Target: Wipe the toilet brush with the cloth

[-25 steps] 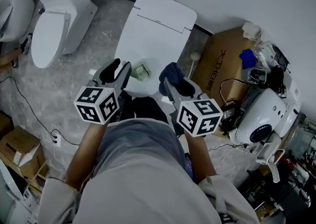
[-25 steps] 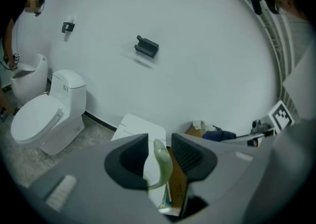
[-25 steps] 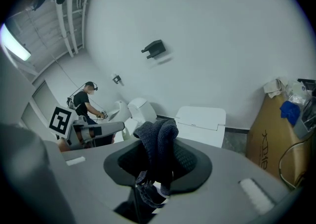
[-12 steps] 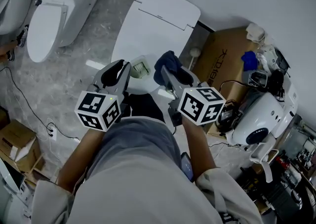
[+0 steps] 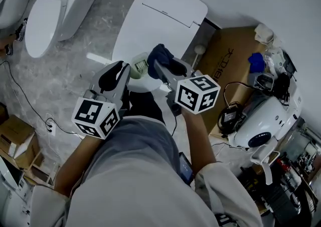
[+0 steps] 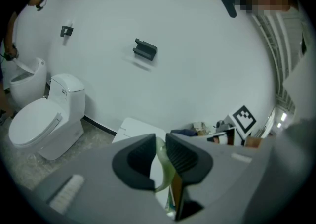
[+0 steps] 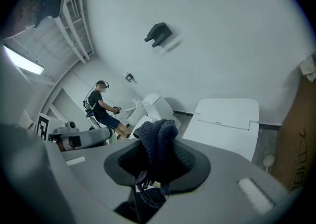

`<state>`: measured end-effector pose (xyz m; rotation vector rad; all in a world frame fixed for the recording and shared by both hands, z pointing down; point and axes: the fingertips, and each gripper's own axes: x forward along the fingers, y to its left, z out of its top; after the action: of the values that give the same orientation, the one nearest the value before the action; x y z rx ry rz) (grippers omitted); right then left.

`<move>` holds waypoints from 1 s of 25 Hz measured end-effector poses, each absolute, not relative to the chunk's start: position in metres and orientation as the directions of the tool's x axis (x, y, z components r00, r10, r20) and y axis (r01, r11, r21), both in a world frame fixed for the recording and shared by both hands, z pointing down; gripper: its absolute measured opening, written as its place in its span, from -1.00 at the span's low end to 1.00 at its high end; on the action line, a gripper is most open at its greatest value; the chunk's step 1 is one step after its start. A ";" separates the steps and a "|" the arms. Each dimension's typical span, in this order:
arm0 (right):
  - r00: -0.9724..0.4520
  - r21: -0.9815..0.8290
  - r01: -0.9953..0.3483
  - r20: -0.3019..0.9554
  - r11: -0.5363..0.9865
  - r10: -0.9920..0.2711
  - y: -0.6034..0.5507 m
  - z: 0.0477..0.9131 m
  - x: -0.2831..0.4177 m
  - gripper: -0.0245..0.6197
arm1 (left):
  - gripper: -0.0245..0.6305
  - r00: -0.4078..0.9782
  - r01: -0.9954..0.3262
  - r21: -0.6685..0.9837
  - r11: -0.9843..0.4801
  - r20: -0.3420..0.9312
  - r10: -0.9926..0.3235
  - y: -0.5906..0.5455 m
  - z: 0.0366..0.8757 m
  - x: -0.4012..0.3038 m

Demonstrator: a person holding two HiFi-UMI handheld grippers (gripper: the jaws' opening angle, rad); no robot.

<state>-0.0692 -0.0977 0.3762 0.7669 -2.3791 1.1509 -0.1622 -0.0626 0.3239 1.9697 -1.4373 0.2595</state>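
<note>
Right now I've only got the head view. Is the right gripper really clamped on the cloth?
Observer: Yes. In the right gripper view, the right gripper has both jaws shut on the dark blue cloth, which bunches up above them.
Operator: Left one?
Observer: In the left gripper view, the left gripper is shut on a thin pale green part of the toilet brush.
Operator: Anyone nearby?
Observer: The right gripper view shows a person standing in the background, beside another toilet.
</note>
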 end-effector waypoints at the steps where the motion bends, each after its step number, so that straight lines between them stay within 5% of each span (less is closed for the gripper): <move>1: -0.778 -0.589 -0.617 0.555 0.522 -0.294 -0.097 0.382 -0.072 -0.57 | -0.93 0.367 -0.904 0.394 -0.164 0.524 -0.768 -0.062 0.324 -0.163; 25: -0.809 -0.583 -0.412 0.587 0.700 0.013 -0.094 0.536 -0.129 -0.57 | -0.93 0.356 -0.904 0.398 -0.158 0.493 -0.794 -0.069 0.326 -0.163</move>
<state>-0.1290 -0.0940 0.5365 0.3044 -2.3415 0.9884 -0.1629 -0.0688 0.3259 1.9824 -1.4708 0.2204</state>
